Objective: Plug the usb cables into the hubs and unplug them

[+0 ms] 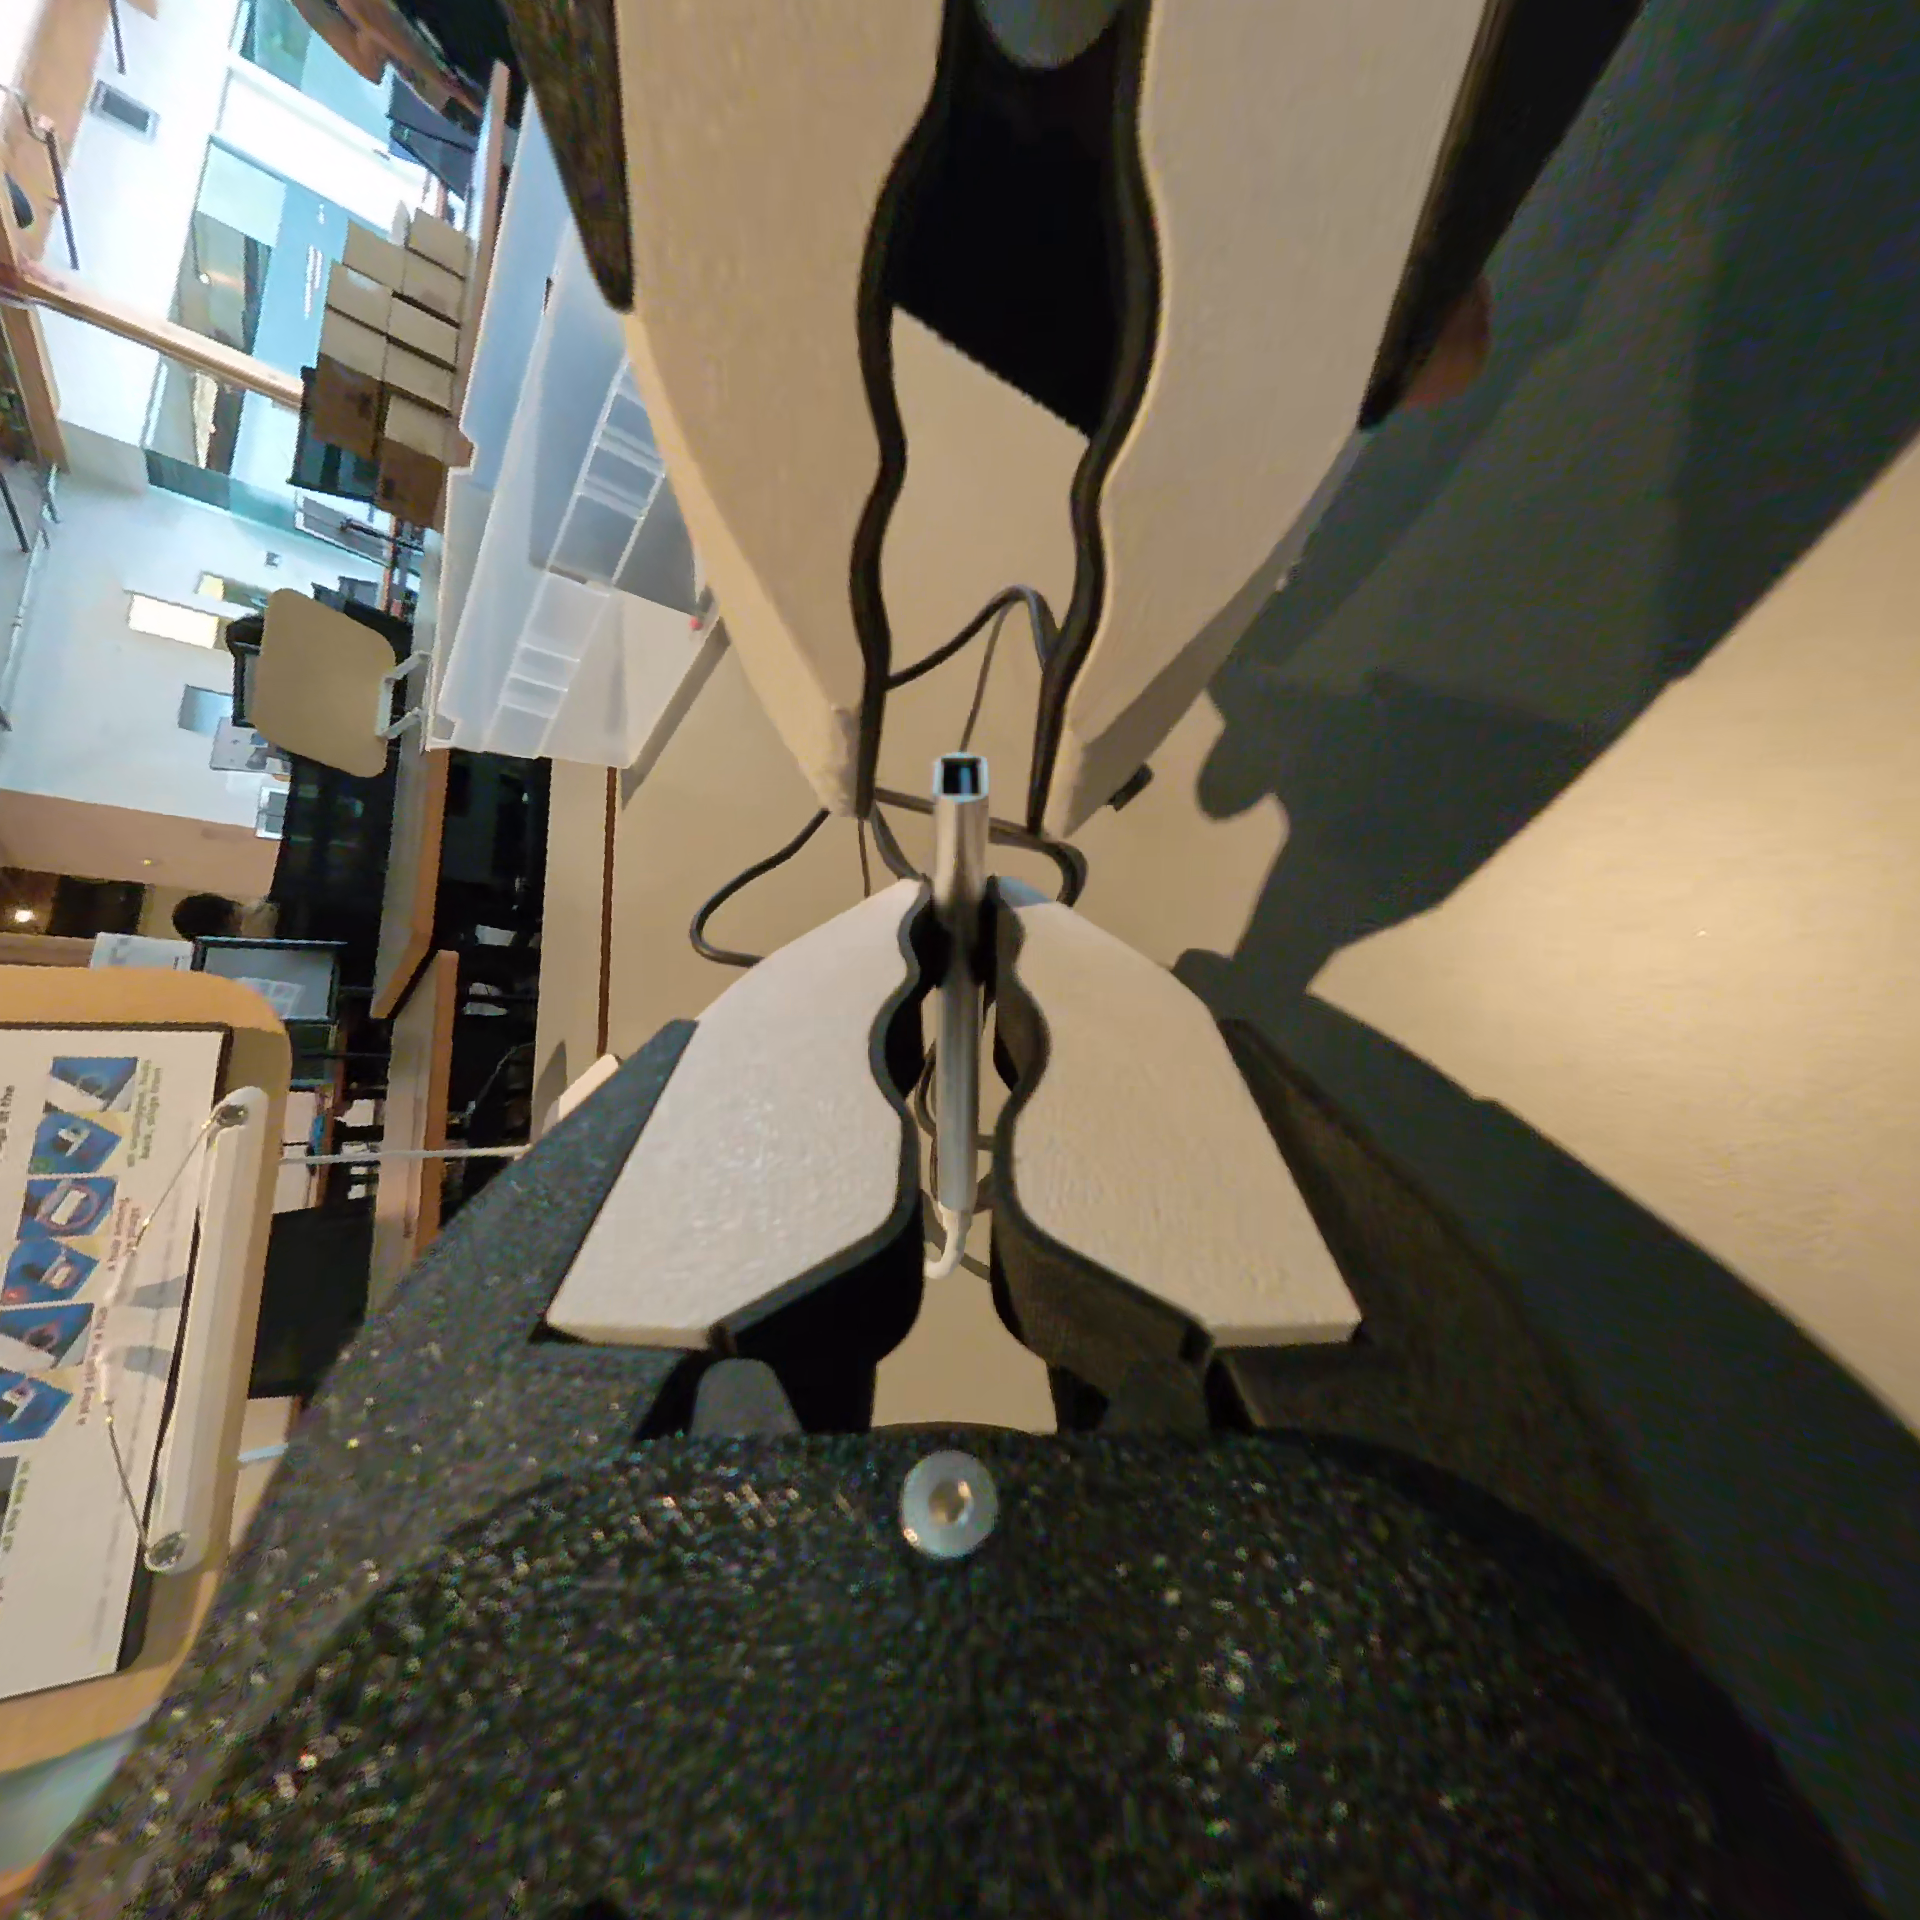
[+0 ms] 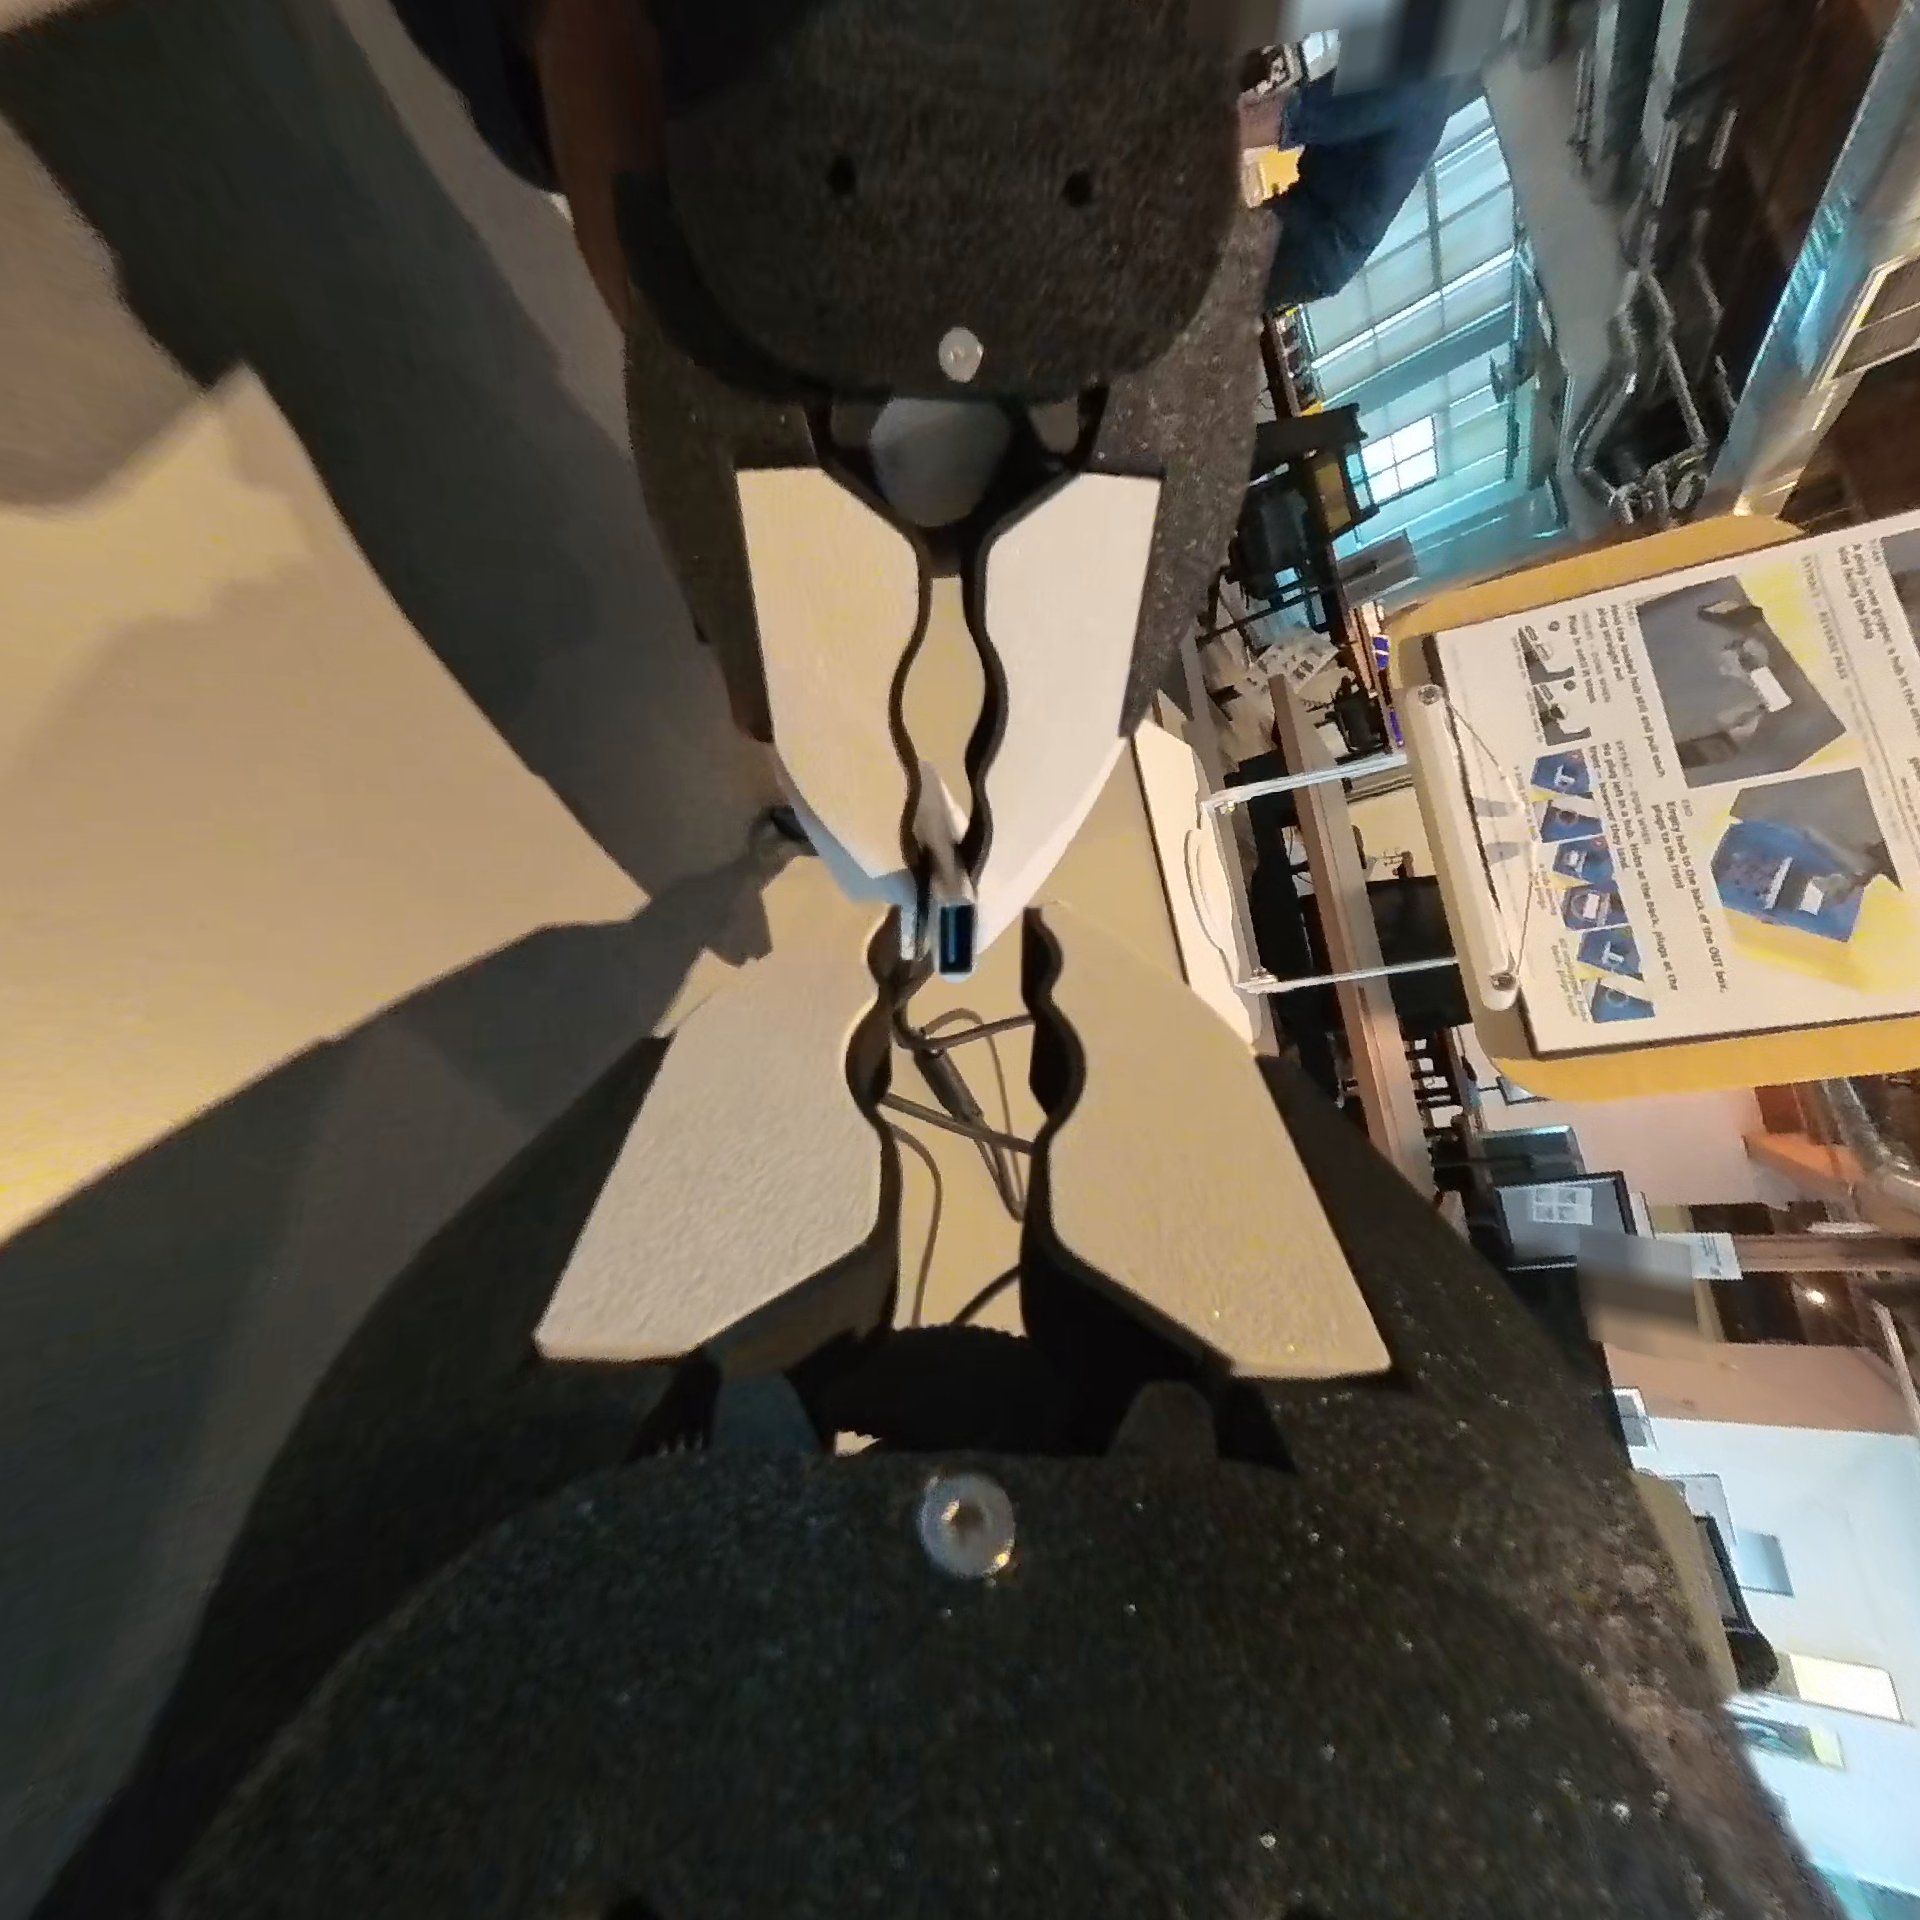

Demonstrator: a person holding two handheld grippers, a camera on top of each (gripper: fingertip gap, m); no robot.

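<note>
The left gripper (image 1: 961, 904) clamps the slim, rigid silver aluminium hub (image 1: 956, 997) at mid-body, port end exposed. Facing that port, the right gripper (image 2: 961, 935) stands apart, empty. Dark, limp cables (image 1: 769, 873) lie on the table beyond the hub; judged best gripped at the plug.

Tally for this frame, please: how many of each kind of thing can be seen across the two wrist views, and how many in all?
hub: 1
hand-held gripper: 2 (left hand-held gripper, right hand-held gripper)
instruction board: 1
clear bin: 1
dark cables: tangled, count cannot be told
Total counted: 5
</note>
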